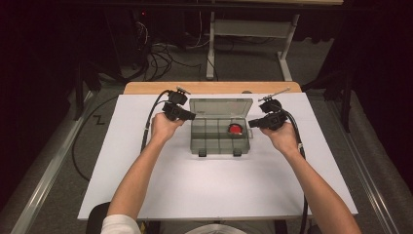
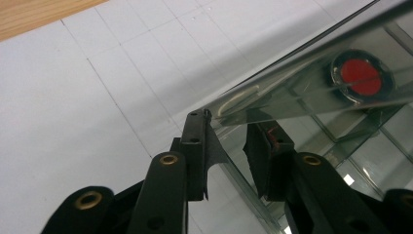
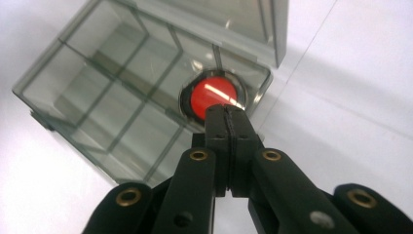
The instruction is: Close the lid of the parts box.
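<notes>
- No text, label, brand, number or sign can be read in any of the pictures.
</notes>
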Demonstrator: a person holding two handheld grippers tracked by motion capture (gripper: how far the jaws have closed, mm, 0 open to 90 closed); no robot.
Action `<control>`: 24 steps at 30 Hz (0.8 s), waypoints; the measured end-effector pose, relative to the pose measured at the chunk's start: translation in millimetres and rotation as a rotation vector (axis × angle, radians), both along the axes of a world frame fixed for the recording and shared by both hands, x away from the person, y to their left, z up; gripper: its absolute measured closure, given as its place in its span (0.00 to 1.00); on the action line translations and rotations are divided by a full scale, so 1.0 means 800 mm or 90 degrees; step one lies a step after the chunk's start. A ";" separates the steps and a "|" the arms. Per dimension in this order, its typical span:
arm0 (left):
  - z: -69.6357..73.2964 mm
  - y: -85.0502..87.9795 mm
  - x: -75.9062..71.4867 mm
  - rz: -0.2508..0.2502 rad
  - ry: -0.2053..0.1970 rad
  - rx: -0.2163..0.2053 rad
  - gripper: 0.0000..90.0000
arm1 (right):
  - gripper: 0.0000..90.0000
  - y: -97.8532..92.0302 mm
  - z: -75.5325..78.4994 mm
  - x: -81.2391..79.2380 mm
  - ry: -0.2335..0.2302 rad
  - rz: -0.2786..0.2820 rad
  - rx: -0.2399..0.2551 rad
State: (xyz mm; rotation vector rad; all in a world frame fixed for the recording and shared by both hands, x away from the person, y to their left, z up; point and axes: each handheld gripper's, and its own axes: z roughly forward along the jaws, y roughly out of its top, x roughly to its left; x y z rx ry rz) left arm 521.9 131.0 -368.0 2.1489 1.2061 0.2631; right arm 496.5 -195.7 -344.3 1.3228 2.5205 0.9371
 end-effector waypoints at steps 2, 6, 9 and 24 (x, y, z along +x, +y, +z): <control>0.000 0.000 -0.001 -0.003 0.000 0.001 0.77 | 1.00 -0.001 0.003 0.000 -0.009 -0.001 0.008; 0.000 0.000 -0.004 -0.007 -0.002 0.003 0.77 | 1.00 -0.001 0.008 0.000 -0.024 -0.002 0.016; 0.001 0.001 -0.007 -0.012 -0.003 0.001 0.77 | 1.00 0.000 0.012 0.000 -0.033 0.000 0.023; 0.006 0.015 -0.024 -0.033 0.000 -0.054 0.81 | 1.00 0.001 0.019 0.001 -0.049 0.002 0.028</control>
